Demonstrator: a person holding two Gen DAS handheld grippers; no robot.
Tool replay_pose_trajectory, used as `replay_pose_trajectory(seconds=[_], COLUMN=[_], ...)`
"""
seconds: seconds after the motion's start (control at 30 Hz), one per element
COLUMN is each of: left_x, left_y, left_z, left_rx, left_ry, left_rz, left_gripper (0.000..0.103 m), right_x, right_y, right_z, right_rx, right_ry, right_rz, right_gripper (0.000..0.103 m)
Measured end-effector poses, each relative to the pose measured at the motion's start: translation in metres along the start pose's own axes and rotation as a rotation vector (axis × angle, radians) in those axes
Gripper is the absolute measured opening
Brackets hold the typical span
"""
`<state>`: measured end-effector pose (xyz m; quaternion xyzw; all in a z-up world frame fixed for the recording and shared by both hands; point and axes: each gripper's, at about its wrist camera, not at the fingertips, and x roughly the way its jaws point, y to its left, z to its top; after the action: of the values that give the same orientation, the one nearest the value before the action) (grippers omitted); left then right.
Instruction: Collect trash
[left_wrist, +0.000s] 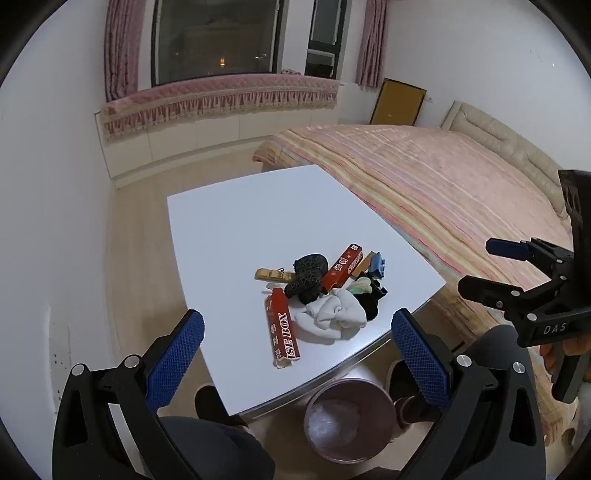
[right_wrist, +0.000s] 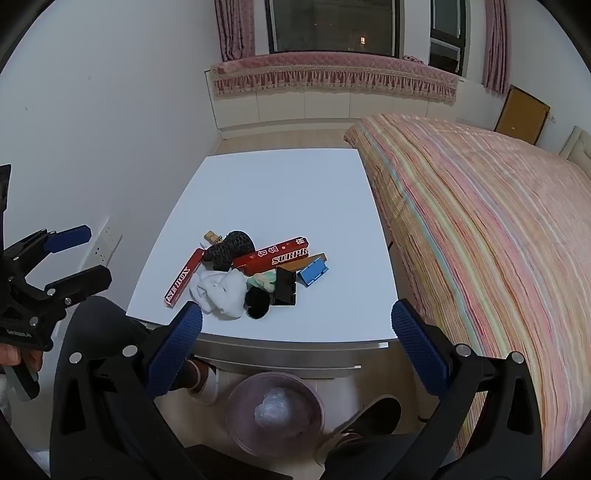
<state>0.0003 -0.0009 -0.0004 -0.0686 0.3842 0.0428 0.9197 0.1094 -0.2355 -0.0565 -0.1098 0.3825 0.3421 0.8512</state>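
A pile of trash lies near the front of the white table (left_wrist: 236, 229) (right_wrist: 280, 192): two red boxes (left_wrist: 282, 328) (right_wrist: 275, 254), a crumpled white tissue (left_wrist: 332, 314) (right_wrist: 221, 288), a black mesh lump (left_wrist: 308, 275) (right_wrist: 231, 247), a blue item (left_wrist: 377, 264) (right_wrist: 313, 272), a black piece (right_wrist: 285, 285) and a small tan box (left_wrist: 273, 275). A trash bin (left_wrist: 349, 421) (right_wrist: 275, 410) stands on the floor below the table's front edge. My left gripper (left_wrist: 297, 354) (right_wrist: 75, 254) is open and empty above that edge. My right gripper (right_wrist: 295, 343) (left_wrist: 476, 266) is open and empty too.
A bed with a striped pink cover (left_wrist: 443, 192) (right_wrist: 480, 221) runs along the table's right side. A white wall (right_wrist: 92, 129) with a socket panel (right_wrist: 107, 238) is to the left. The person's feet (right_wrist: 369, 417) stand beside the bin.
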Motion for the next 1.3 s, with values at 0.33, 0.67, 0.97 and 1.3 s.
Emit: replay_pose_trajectory(seconds=[0.33, 0.67, 0.97, 1.3], left_x=[0.007, 0.009, 0.01, 0.009], left_y=[-0.001, 0.003, 0.004, 0.003], left_z=[-0.007, -0.012, -0.014, -0.012], left_rx=[0.003, 0.009, 0.002, 0.003], left_ry=[0.027, 0.061, 0.075, 0.074], left_rz=[0.009, 0.041, 0.044, 0.056], left_gripper=[0.097, 0.097, 0.097, 0.097], right_x=[0.009, 0.009, 0.007, 0.007], right_y=[0.011, 0.01, 0.009, 0.007], right_z=[-0.004, -0.008, -0.009, -0.009], right_rx=[-0.031, -0.038, -0.036, -0.029], right_ry=[0.002, 0.02, 0.02, 0.022], right_rz=[-0.019, -0.001, 0.001, 0.006], right_gripper=[0.1, 0.1, 0.1, 0.1])
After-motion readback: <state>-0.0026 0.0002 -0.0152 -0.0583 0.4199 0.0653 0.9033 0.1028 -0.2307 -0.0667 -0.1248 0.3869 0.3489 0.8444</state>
